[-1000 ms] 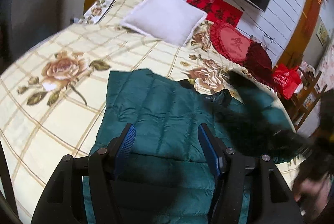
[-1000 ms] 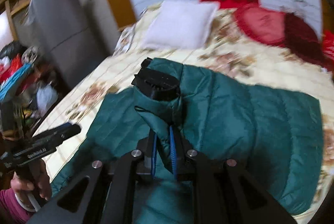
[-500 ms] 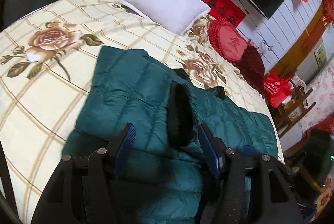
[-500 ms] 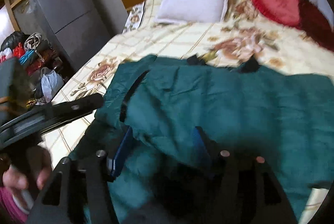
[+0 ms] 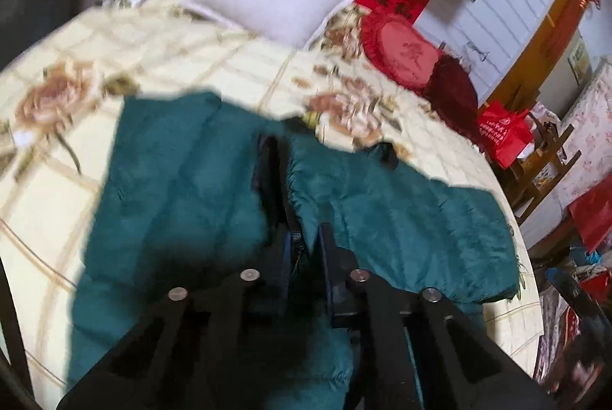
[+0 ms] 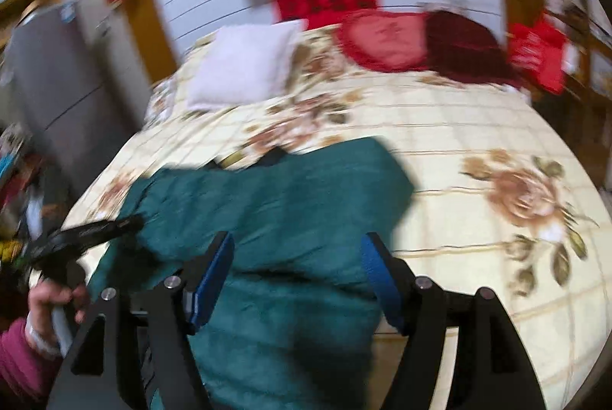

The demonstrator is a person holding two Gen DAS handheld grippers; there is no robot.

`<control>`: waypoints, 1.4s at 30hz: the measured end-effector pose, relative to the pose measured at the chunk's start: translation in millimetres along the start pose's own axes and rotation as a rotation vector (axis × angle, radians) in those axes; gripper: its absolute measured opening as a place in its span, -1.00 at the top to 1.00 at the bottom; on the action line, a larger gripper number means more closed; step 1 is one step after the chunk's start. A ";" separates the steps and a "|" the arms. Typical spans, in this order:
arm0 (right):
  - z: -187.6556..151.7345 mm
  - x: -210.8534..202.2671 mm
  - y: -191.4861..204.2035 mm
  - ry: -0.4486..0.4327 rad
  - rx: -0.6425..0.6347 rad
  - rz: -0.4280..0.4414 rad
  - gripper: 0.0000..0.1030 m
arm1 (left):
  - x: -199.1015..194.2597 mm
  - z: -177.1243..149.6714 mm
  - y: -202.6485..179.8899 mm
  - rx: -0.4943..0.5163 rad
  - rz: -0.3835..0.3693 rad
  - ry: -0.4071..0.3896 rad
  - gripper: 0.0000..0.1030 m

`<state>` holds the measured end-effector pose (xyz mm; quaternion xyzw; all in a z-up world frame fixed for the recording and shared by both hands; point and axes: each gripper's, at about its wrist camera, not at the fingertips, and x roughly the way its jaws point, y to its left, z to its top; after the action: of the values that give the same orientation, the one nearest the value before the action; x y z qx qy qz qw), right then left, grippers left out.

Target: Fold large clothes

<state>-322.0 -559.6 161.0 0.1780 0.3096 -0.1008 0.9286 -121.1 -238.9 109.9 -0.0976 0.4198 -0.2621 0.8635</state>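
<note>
While the right gripper (image 6: pixel 296 280) has let go and now gapes wide, the left gripper (image 5: pixel 302 249) has pinched the dark-trimmed edge of the green jacket (image 5: pixel 183 180) lying on the bed (image 5: pixel 57 180); next fold looks ready.

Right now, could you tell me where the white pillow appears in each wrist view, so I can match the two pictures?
Left wrist view: the white pillow is upper centre, at the head of the bed, left of the red heart cushion.
Right wrist view: the white pillow is upper left of centre, again left of the red heart cushion.
Shared landmark: the teal jacket.
</note>
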 end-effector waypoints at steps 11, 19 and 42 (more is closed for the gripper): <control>5.0 112.9 33.7 0.144 -0.018 0.024 -0.41 | -3.0 7.6 73.0 -0.044 0.181 -0.024 0.47; -23.5 158.5 66.4 0.206 -0.202 -0.126 -0.44 | 6.4 3.2 78.5 -0.061 0.225 0.015 0.08; -25.0 214.8 204.9 0.229 -0.342 -0.046 -0.52 | 29.3 8.6 75.4 0.021 0.289 0.021 -0.14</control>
<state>-105.3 -378.6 66.0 0.0207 0.4296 -0.0472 0.9015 -71.5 -191.4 66.2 -0.0242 0.4358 -0.1405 0.8887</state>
